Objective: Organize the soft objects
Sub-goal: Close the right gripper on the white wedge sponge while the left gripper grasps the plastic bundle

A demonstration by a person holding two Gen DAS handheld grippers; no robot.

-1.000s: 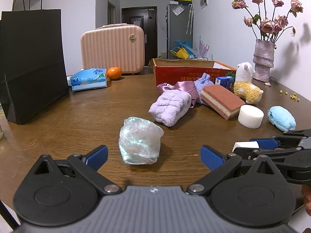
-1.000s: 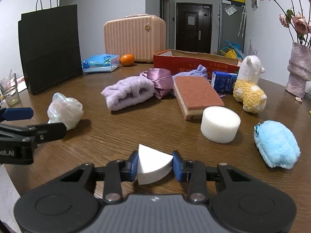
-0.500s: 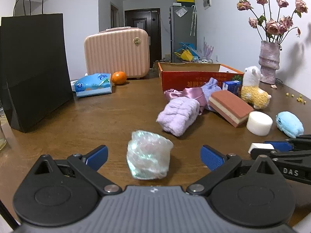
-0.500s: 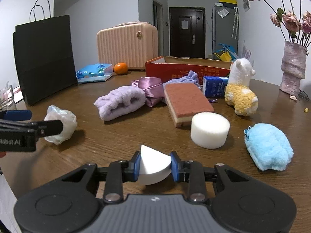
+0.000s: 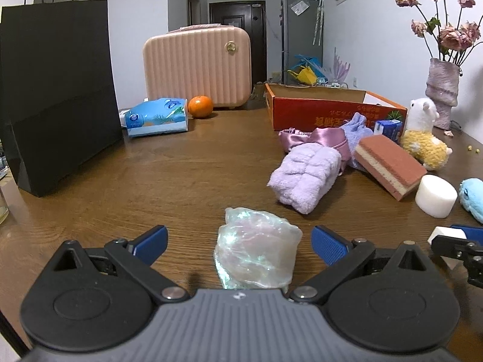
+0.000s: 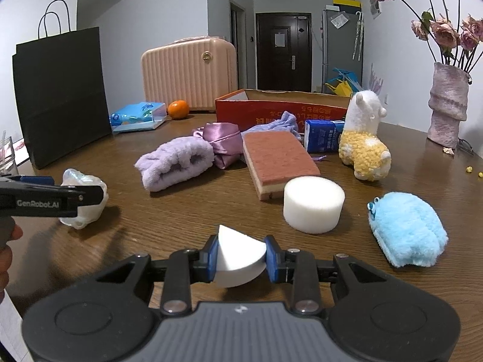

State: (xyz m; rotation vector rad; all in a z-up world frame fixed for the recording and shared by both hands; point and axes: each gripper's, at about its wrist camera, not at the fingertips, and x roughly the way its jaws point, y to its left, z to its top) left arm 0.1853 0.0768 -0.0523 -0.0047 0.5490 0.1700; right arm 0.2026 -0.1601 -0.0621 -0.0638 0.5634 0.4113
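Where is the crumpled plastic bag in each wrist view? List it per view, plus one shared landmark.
Left wrist: crumpled plastic bag bottom centre, between the open left tool's fingers.
Right wrist: the bag sits far left, partly behind the left tool.
Shared landmark: pink suitcase at the table's far end.

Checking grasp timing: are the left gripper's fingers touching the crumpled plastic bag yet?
Apart. The left wrist view shows the left gripper open, wood visible between each blue pad and the crumpled plastic bag.
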